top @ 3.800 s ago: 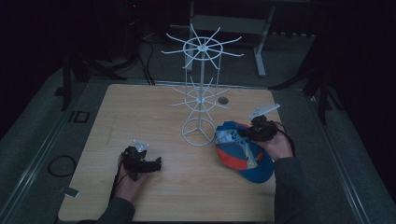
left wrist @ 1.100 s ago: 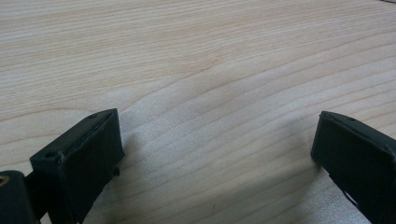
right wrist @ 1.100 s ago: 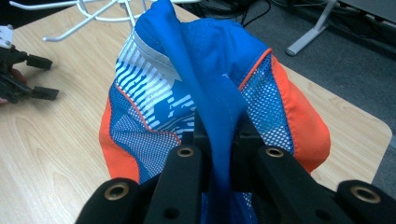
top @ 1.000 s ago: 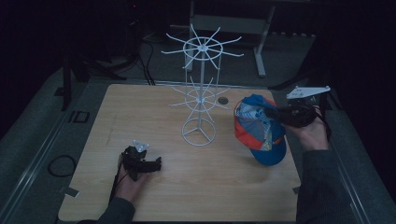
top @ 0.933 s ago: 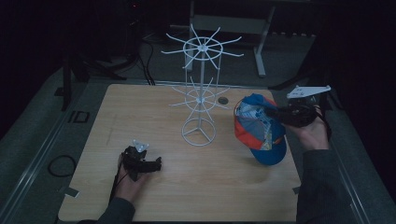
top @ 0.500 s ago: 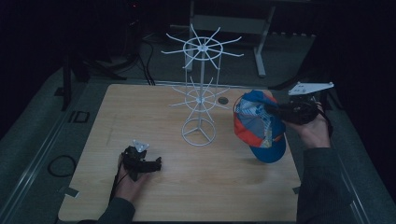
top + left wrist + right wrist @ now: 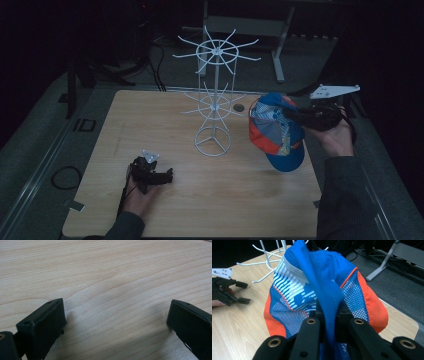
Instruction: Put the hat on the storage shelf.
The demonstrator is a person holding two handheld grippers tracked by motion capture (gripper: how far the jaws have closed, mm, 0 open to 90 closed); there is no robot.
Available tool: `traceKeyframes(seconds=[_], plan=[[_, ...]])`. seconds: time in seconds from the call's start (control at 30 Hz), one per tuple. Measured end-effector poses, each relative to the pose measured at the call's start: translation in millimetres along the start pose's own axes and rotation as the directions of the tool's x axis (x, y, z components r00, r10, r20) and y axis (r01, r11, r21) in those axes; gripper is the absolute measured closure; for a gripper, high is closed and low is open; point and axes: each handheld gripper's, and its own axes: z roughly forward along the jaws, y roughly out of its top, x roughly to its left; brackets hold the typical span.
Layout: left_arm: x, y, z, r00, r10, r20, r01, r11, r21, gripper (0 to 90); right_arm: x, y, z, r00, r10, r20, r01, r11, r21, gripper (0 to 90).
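Right gripper [image 7: 300, 116] pinching a fold of the blue, orange and white cap [image 7: 274, 131] – jaws pressed onto the fabric, cap lifted clear above the right edge of the wooden table [image 7: 150, 120], just right of the white wire rack [image 7: 214, 100]. Left gripper [image 7: 167, 176] low over the near-left part of the table – jaws spread wide, nothing but bare wood grain between them. Rack upright near the table's middle, toward the far edge.

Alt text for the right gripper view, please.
The right gripper pinches a fold of a blue, orange and white mesh cap, held up above a wooden table. Behind it stand a white wire rack and, far left, the left gripper.
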Motion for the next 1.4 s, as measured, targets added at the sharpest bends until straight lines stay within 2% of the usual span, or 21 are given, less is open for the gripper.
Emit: traceKeyframes(seconds=[0.5, 0.93, 1.4], plan=[[0.0, 0.0, 0.0, 1.0000, -0.001, 0.000, 0.001, 1.0000, -0.001, 2.5, 1.1, 9.5, -4.8, 1.0000, -0.004, -0.004, 0.004, 0.9994, -0.034, 84.1], [-0.1, 0.0, 0.1, 1.0000, -0.001, 0.000, 0.001, 1.0000, -0.001, 2.5, -1.5, 20.3, -15.9, 1.0000, -0.003, -0.002, 0.003, 0.9969, -0.079, 84.2], [-0.2, 0.0, 0.2, 1.0000, -0.003, 0.000, 0.003, 1.0000, -0.003, 2.5, 0.4, 29.3, -21.4, 0.9998, -0.019, -0.004, 0.018, 0.9950, -0.098, 84.2]])
